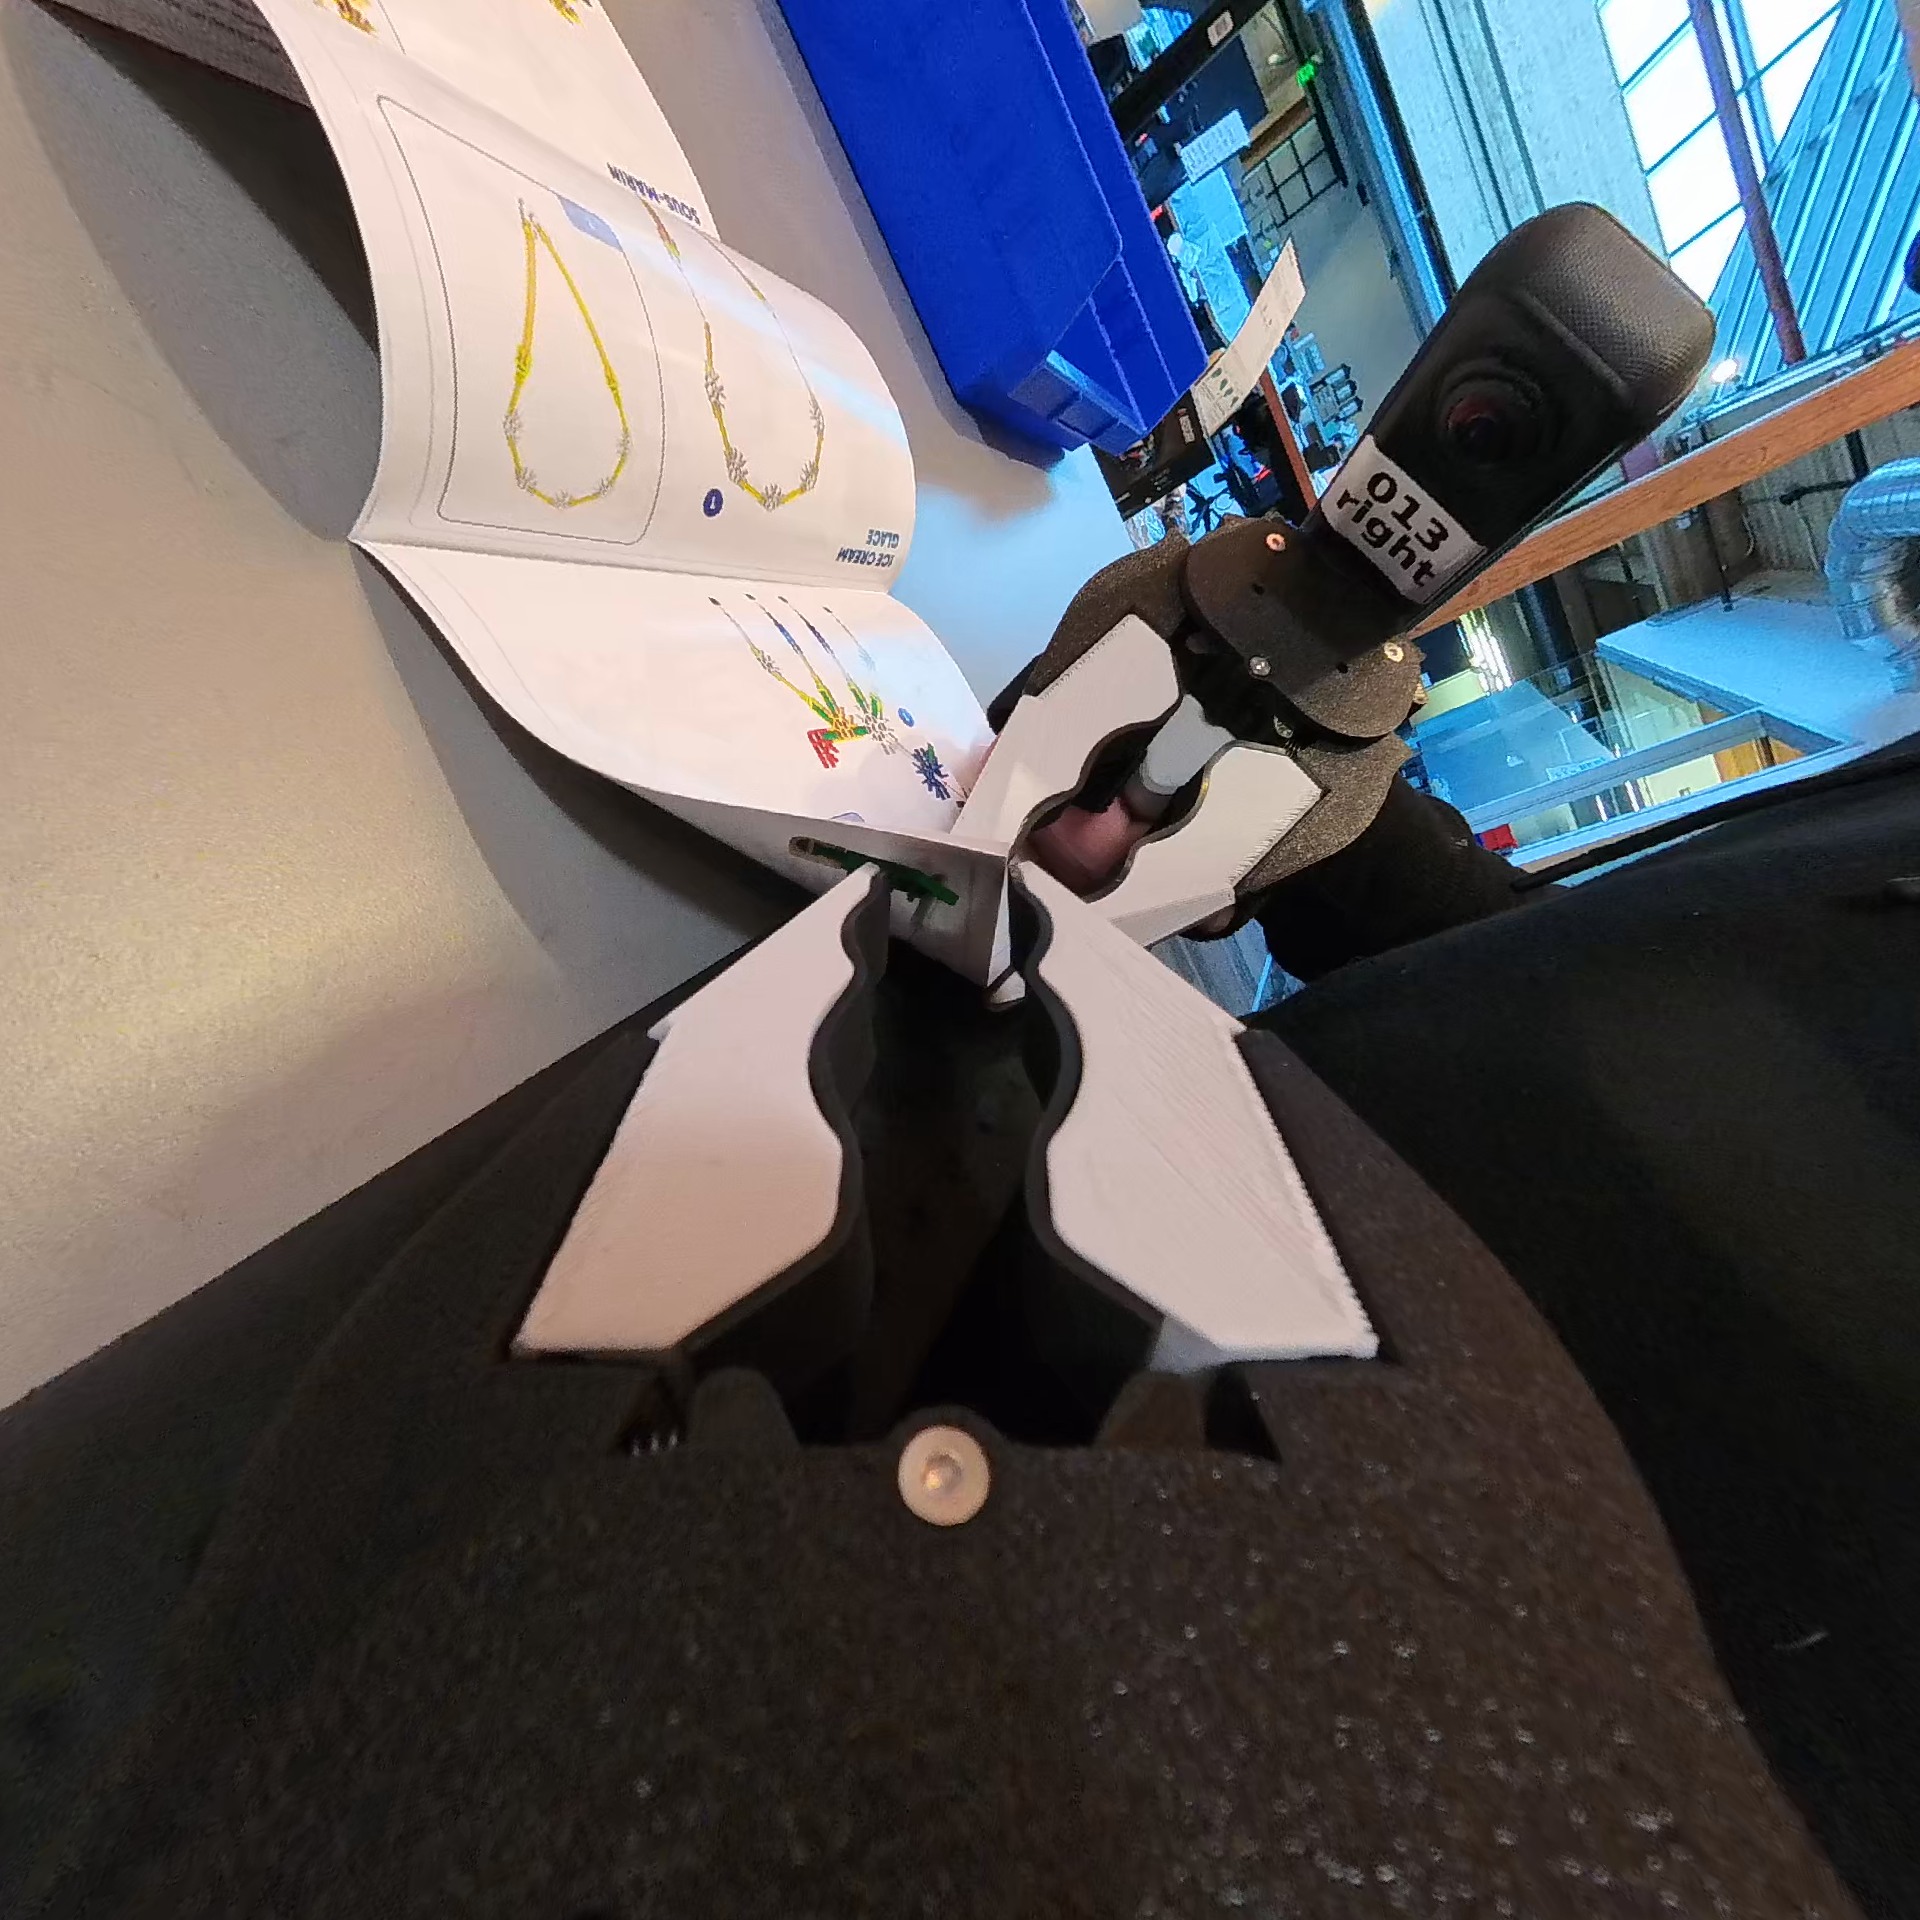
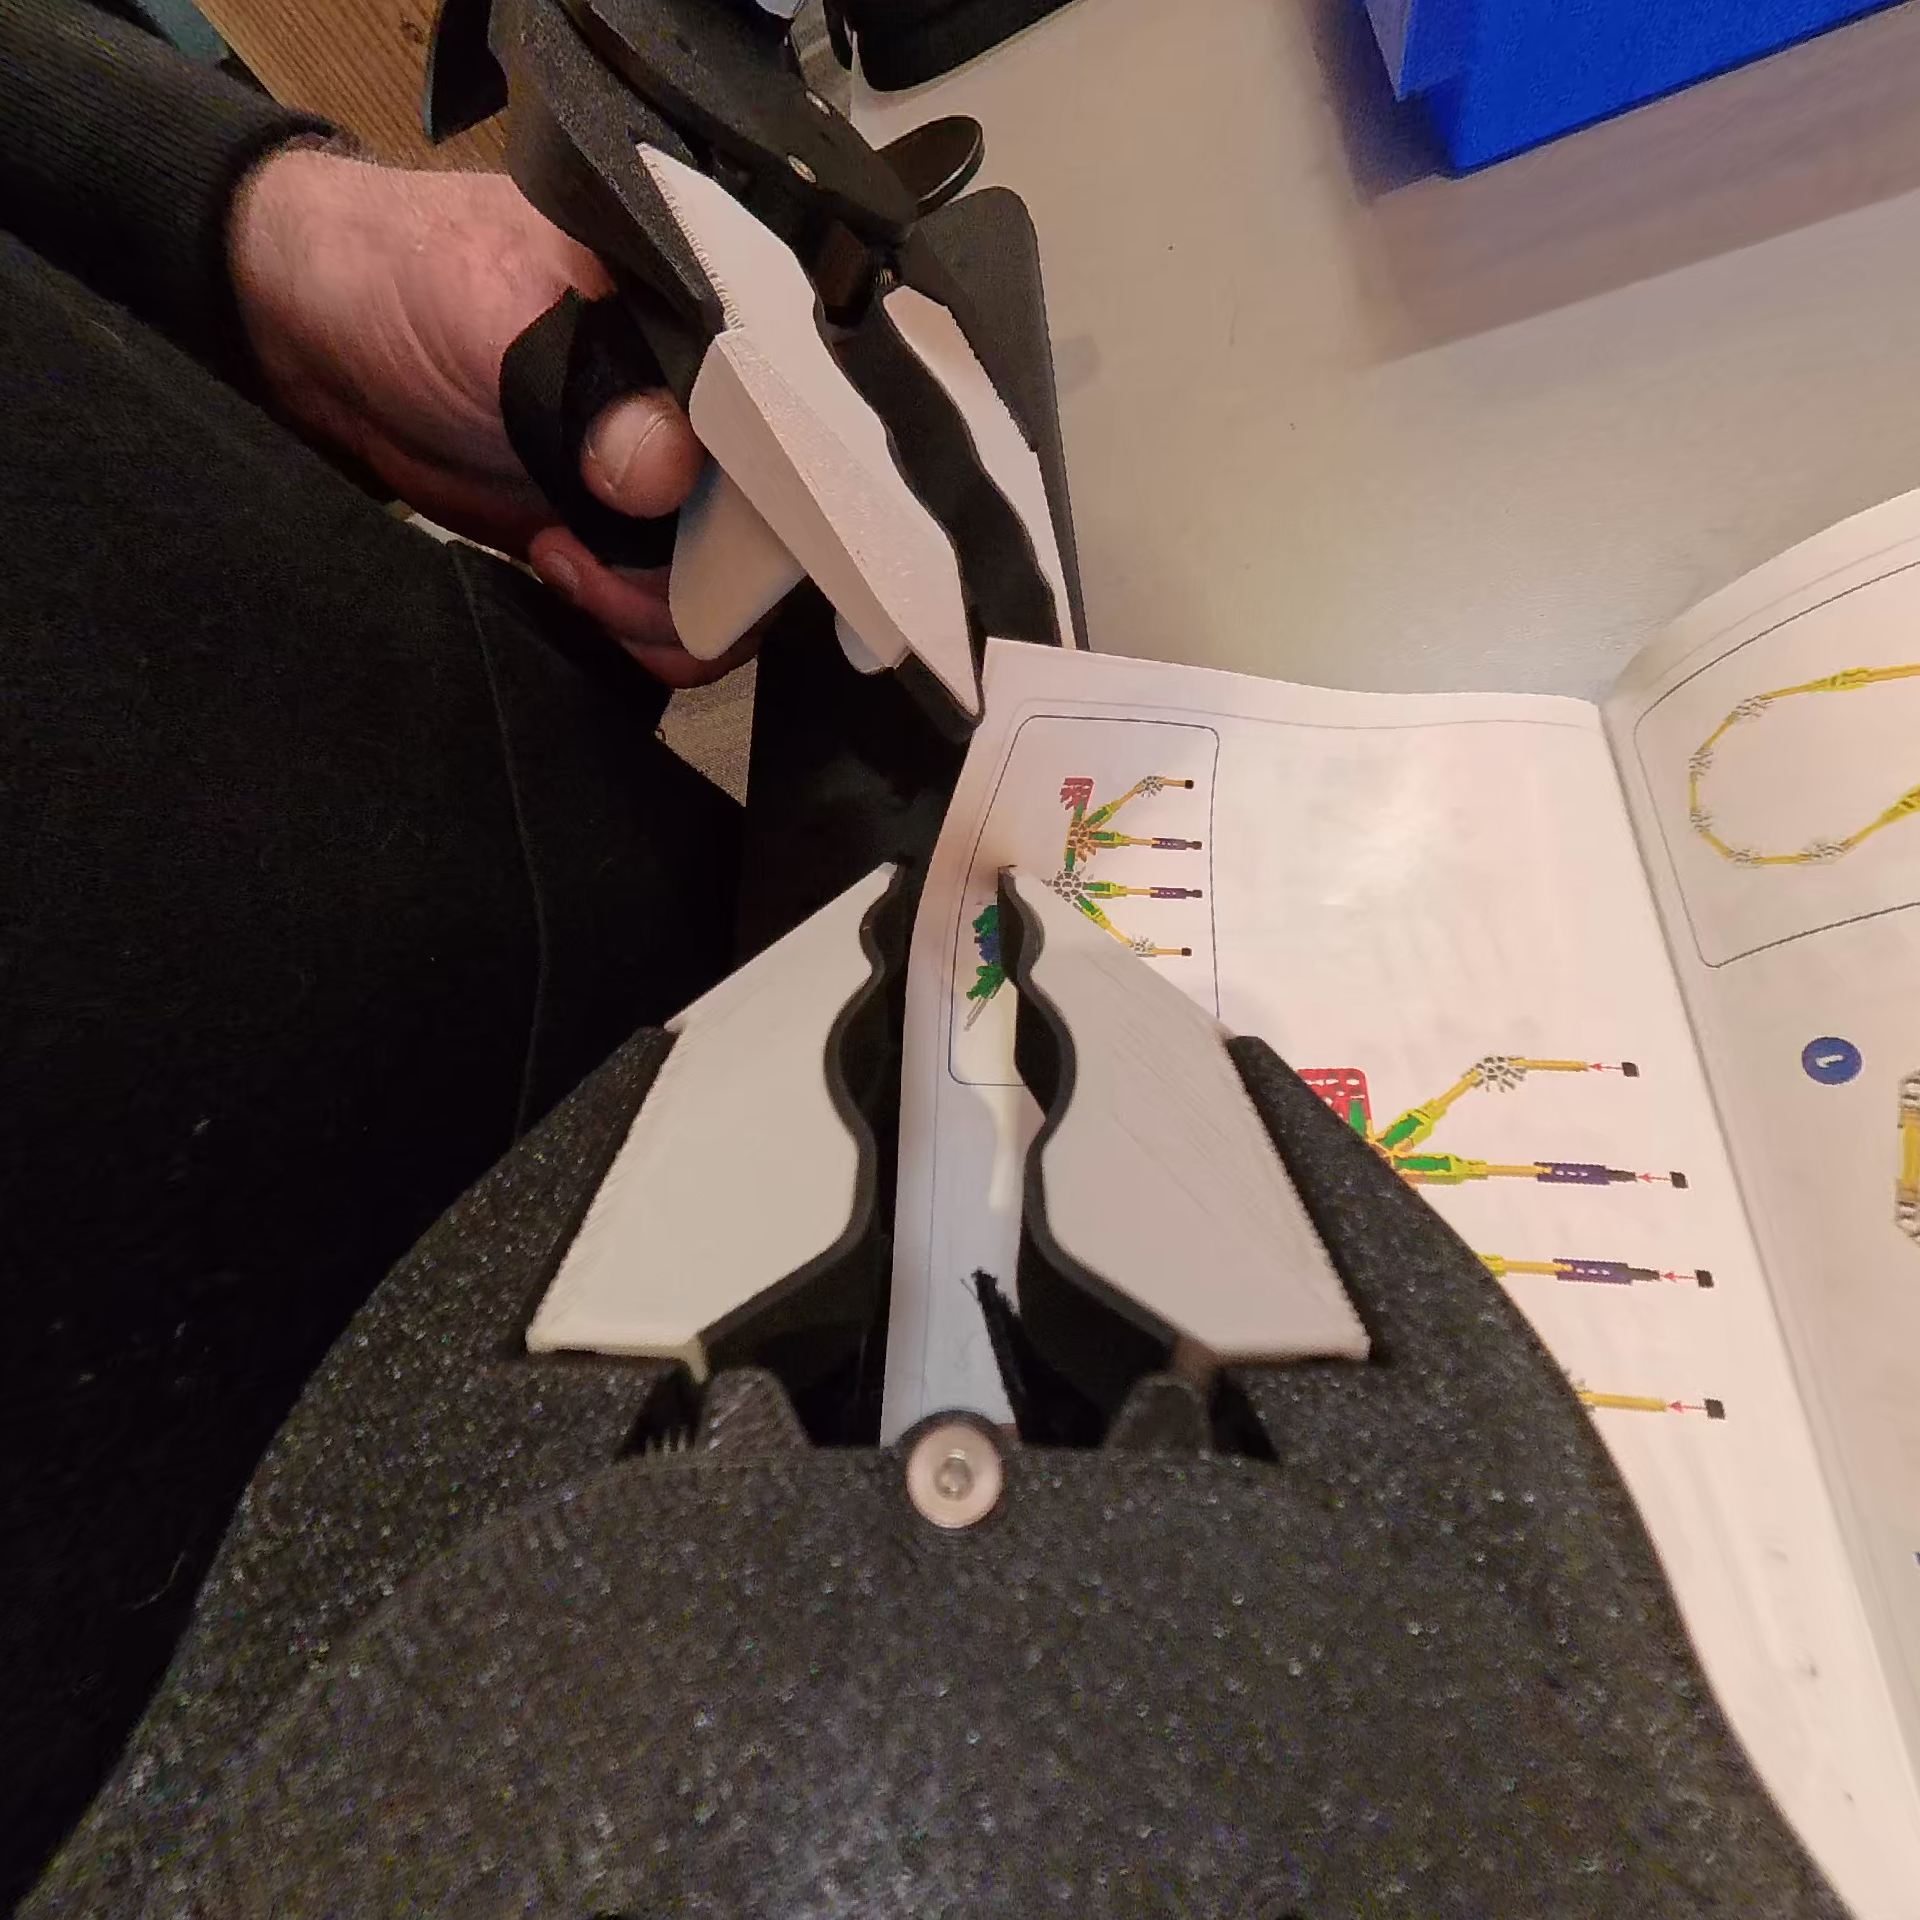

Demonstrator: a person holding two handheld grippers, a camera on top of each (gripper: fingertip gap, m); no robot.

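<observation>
**Spotter:** Left wrist view puts your left hand-held gripper [image 1: 951,914] at the near corner of the open white instruction booklet with coloured building-toy diagrams [image 1: 665,499]. Its white fingers [image 1: 727,1143] reach either side of that lifted corner — the tips are narrow there, yet I cannot tell whether they actually pinch the paper.

**Operator:** And the right one?

**Spotter:** Your right hand-held gripper [image 2: 951,883] has the outer page of the booklet [image 2: 1299,935] standing edge-on between its two white fingers [image 2: 717,1174]. The sheet runs right down the gap to the metal screw at the base, and the right finger's dark pad lies against the printed side. The gap is narrow; on the left finger's side I cannot tell whether the pad touches the sheet, so a firm grip is uncertain.

**Operator:** Where does the booklet sit?

**Spotter:** It lies open on the pale grey worktop [image 2: 1403,364], pages bowed up from the spine, with the near page lifted at its outer edge where both tools meet. In the right wrist view your left hand-held gripper [image 2: 961,686] comes down to the top corner of that page, your bare hand [image 2: 416,343] wrapped round its black handle. In the left wrist view your right hand-held gripper [image 1: 1013,852] carries a black camera [image 1: 1507,395] with a white label.

**Operator:** Anything else nearby?

**Spotter:** A blue plastic bin [image 1: 987,208] sits on the worktop well beyond the booklet — its corner [image 2: 1642,73] shows in the right wrist view too.
</observation>
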